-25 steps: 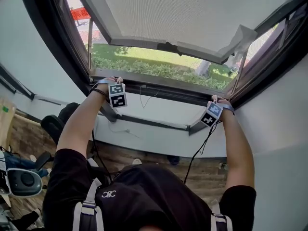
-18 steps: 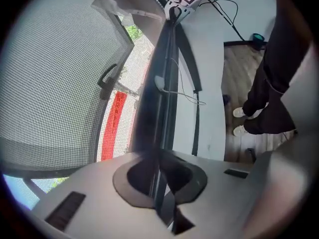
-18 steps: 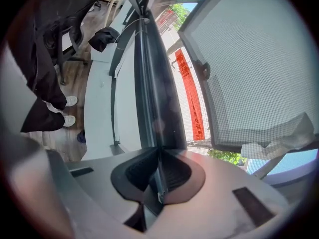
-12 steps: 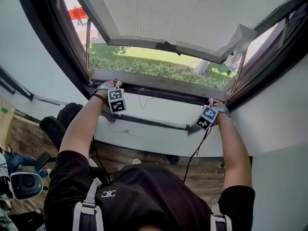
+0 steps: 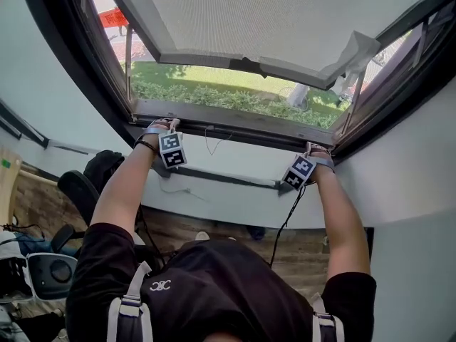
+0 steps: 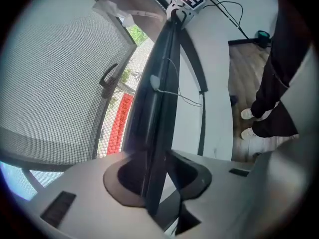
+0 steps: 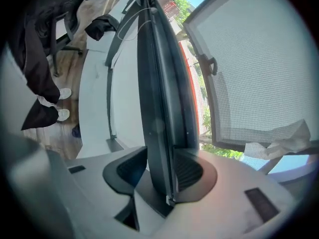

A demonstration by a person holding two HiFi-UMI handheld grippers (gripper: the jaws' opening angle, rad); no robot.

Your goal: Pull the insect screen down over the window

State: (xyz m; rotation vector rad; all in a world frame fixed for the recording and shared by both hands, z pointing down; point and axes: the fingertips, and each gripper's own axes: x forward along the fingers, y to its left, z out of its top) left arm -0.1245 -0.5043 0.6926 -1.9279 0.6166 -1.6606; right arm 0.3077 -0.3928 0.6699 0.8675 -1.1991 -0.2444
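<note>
Your left gripper (image 6: 158, 177) and right gripper (image 7: 159, 172) have just been opening, jaws apart round the screen bar (image 5: 235, 123) at the window (image 5: 71, 55) bottom edge; release step, so next back both off

Bar (image 5: 239, 125) runs along the window frame's (image 5: 75, 59) bottom; hedge (image 5: 214, 95) behind, sill (image 5: 249, 161) before

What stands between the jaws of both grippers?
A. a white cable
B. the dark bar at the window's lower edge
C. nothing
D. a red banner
B: the dark bar runs between the jaws of the left gripper and the right gripper, which have just been opening.
</note>
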